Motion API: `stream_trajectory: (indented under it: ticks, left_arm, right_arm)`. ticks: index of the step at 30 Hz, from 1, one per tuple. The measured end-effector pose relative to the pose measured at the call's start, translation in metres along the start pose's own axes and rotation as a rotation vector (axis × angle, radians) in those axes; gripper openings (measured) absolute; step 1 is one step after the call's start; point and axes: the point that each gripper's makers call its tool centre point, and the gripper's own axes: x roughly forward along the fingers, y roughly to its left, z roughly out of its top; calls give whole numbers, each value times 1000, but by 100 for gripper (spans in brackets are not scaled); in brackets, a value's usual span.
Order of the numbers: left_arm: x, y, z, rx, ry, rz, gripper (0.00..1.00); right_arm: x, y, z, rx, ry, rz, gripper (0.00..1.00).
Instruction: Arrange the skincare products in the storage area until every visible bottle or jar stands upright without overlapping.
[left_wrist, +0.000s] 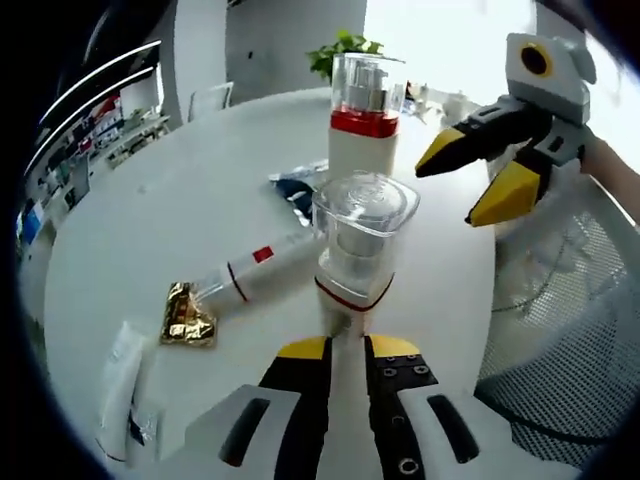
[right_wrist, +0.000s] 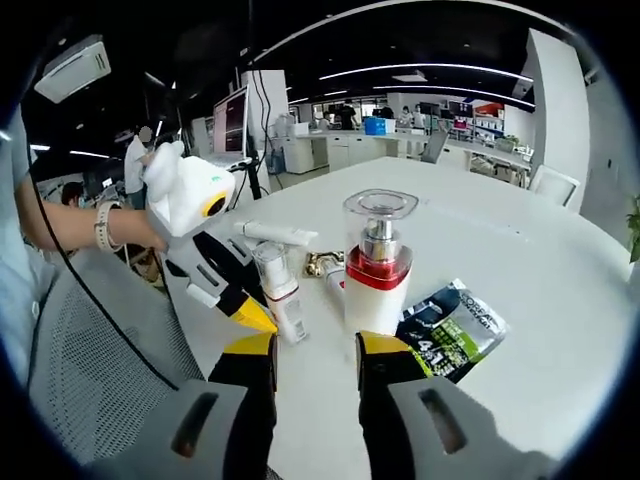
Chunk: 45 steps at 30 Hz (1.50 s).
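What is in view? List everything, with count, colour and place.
pump bottle: 1, white, red band, upright mid-table
small bottle: 1, white, clear cap, upright in left jaws
tube: 2, white, lying on table
gold sachet: 1, beside the tube
dark sachet: 1, beside the pump bottle
table: 1, white
mesh chair: 1, grey, at table edge
left hand-held gripper: yellow-tipped, closed on small bottle
right hand-held gripper: yellow-tipped, open

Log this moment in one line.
left tongs: shut on small pump bottle | right tongs: open | red-band bottle: upright | tube: lying flat
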Motion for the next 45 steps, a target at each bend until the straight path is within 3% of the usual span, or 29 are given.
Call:
stream_trajectory:
  ticks: [16, 24, 29, 45]
  left_arm:
    - [13, 4, 7, -48, 6, 26, 8]
    - [18, 8, 13, -78, -13, 30, 7]
    - [23, 9, 16, -84, -18, 29, 7]
    - [30, 7, 23, -86, -23, 19, 5]
  right_arm:
    - [-1, -21, -8, 2, 54, -4, 36]
    - [1, -17, -6, 49, 27, 45, 23]
    - [3, -26, -13, 22, 75, 19, 32]
    - [9, -36, -15, 31, 102, 32, 32]
